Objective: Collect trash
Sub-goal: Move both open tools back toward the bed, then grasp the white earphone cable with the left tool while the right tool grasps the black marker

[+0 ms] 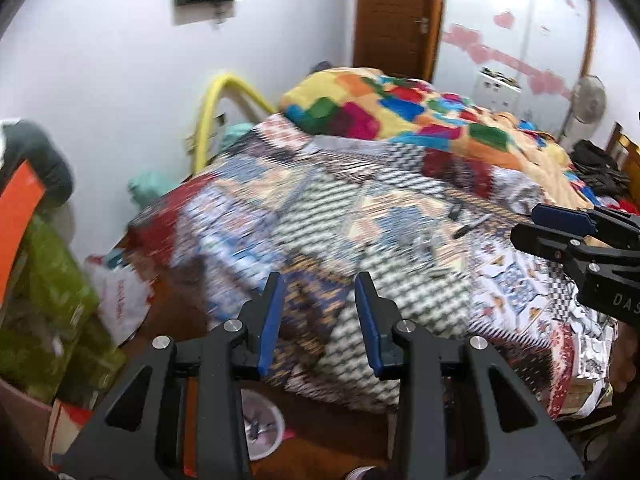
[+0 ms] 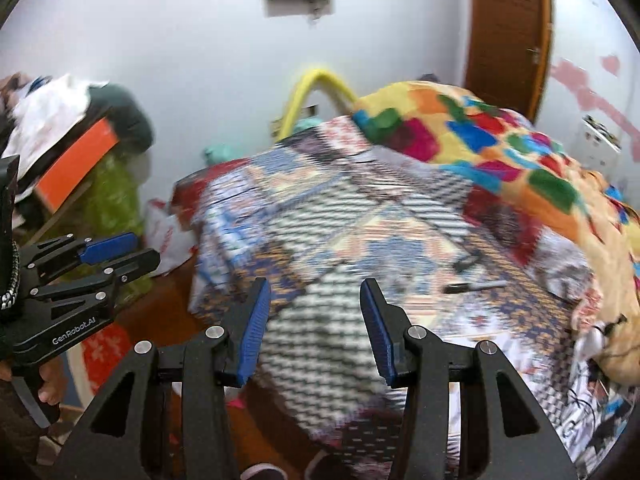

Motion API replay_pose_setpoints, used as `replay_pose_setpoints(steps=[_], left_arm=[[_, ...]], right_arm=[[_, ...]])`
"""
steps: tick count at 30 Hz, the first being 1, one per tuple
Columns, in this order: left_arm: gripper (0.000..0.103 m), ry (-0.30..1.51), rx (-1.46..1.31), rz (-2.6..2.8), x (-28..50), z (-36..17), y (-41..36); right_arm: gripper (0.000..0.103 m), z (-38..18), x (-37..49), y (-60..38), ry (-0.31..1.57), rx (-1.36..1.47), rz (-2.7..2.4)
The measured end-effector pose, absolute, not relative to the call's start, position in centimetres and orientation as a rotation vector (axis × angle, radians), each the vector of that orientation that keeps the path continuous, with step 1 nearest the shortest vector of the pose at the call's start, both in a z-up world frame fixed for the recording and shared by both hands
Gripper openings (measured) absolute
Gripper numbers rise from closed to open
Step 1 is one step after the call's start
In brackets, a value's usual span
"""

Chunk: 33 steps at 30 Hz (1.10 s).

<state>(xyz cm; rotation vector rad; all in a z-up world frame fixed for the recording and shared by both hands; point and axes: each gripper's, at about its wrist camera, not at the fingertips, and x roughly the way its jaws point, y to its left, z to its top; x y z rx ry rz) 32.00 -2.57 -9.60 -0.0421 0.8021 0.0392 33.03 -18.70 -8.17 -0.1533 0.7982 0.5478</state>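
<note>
- Two grippers hang over the near end of the bed [image 1: 304, 216], both parted with nothing between the pads: left gripper [image 1: 320, 320], right gripper [image 2: 316, 328].
- On the bed, the likeliest trash is a dark pen-like item [image 2: 472, 287], beside a small dark scrap [image 2: 466, 262]; blur hides what either is.
- From the bed's near corner they lie ahead and to the right.
- The item's long axis runs roughly across the bed.
- The right gripper looks nearer, so I'd expect it to reach.
</note>
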Motion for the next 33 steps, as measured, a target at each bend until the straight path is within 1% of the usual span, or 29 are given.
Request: replay_pose_setpoints(steps=[4, 6, 8, 12, 14, 15, 24, 33], left_arm=[[0.036, 0.799, -0.017, -0.02, 34.8, -9.9, -6.3], [0.04, 0.804, -0.007, -0.045, 36.2, -10.3, -8.0], [0.045, 0.808, -0.001, -0.06, 37.5, -10.8, -9.5], [0.047, 0.827, 0.006, -0.077, 40.5, -12.4, -11.5], [0.052, 0.843, 0.008, -0.082, 41.9, -13.4, -12.4], [0.053, 0.85, 0.007, -0.089, 42.5, -13.9, -12.7], [0.053, 0.957, 0.006, -0.123, 46.7, -20.4, -14.6], [0.053, 1.024, -0.012, -0.073, 49.9, -25.5, -13.0]], right_arm=[[0.043, -8.6, 35.3, -22.9, 0.806, -0.109, 0.47], [0.043, -9.0, 36.4, -24.7, 0.814, -0.085, 0.439], [0.043, -9.4, 37.4, -26.2, 0.819, -0.071, 0.411], [0.043, -10.6, 39.4, -29.3, 0.835, -0.054, 0.352], [0.043, -11.4, 40.3, -30.5, 0.853, -0.043, 0.335], [0.043, -11.9, 40.7, -31.0, 0.866, -0.037, 0.327], [0.044, -18.7, 44.6, -33.9, 1.006, 0.033, 0.295], [0.044, -22.5, 48.7, -32.5, 1.071, 0.156, 0.332]])
